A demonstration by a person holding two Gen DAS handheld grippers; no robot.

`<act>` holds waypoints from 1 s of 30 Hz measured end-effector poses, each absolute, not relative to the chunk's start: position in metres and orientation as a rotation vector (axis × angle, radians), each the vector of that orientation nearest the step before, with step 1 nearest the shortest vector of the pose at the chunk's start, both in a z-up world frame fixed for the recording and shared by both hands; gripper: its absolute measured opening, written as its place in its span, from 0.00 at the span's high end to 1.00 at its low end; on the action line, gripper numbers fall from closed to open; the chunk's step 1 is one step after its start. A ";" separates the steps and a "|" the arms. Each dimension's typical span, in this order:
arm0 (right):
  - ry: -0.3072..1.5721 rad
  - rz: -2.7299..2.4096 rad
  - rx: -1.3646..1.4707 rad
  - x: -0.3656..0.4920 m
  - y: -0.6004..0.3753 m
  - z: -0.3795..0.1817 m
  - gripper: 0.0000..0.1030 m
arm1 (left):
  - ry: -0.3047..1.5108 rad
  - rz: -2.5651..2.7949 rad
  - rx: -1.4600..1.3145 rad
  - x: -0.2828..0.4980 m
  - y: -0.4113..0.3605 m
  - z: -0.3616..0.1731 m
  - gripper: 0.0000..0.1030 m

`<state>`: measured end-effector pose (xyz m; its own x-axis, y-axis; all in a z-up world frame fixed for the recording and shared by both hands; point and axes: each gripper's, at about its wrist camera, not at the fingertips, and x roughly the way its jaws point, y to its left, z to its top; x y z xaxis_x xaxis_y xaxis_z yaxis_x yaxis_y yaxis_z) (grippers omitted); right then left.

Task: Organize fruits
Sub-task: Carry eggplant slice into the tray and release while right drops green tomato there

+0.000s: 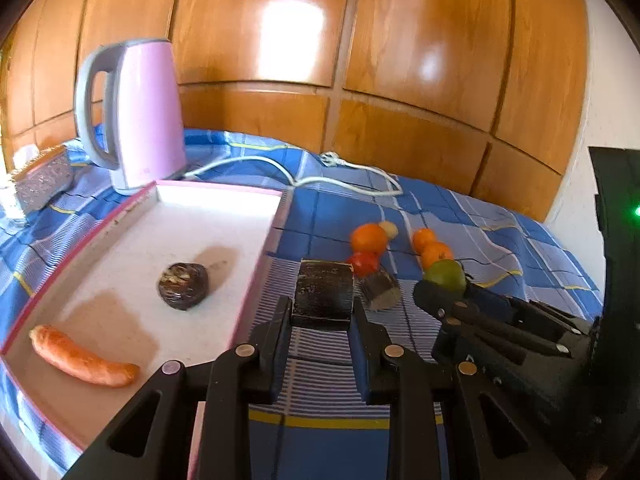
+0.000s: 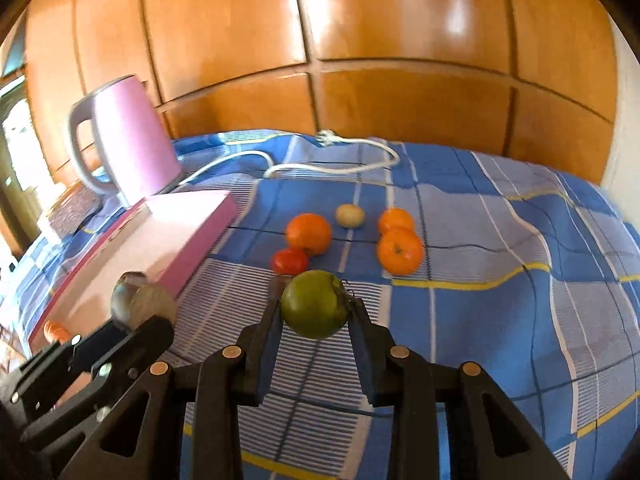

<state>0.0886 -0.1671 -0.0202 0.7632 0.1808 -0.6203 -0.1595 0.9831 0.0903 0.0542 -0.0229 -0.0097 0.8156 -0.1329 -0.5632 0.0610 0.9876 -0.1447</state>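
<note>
A home room: glossy wooden wardrobe doors (image 1: pixel 400 40) behind a table under a blue checked cloth (image 2: pixel 500 280), with a pink kettle (image 1: pixel 148 116)

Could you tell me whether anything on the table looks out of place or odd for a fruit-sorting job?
Yes: a pink kettle stands behind the pink tray, its white cord trailing unplugged across the checked cloth. A carrot lies in the tray, which is no fruit.

Two black hand-held grippers

The left black plastic gripper (image 1: pixel 322 316) has two flat fingers, chunky arms with long cut-out holes, and round brass-coloured pins at the joints. The right black plastic gripper (image 2: pixel 316 320) looks the same, with small silver screws along its side.
</note>
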 end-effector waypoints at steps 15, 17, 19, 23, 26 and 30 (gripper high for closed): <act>0.666 0.223 0.028 0.087 -0.159 -0.020 0.67 | 0.539 0.026 -0.179 0.046 0.002 0.000 0.74; 0.664 0.228 0.031 0.086 -0.159 -0.020 0.67 | 0.534 0.046 -0.187 0.045 0.006 0.000 0.74; 0.656 0.235 0.030 0.085 -0.158 -0.019 0.67 | 0.528 0.063 -0.196 0.045 0.009 0.001 0.74; 0.647 0.256 0.029 0.083 -0.152 -0.018 0.67 | 0.527 0.104 -0.227 0.044 0.019 0.000 0.74; 0.654 0.281 0.032 0.083 -0.145 -0.019 0.67 | 0.531 0.134 -0.251 0.044 0.026 0.000 0.74; 0.642 0.323 0.022 0.078 -0.129 -0.017 0.67 | 0.534 0.178 -0.286 0.042 0.039 0.000 0.74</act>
<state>0.0783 -0.1291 -0.0171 0.7529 0.3022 -0.5846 -0.2888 0.9500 0.1191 0.0423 0.0392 -0.0002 0.8469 0.0926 -0.5236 -0.2403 0.9451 -0.2216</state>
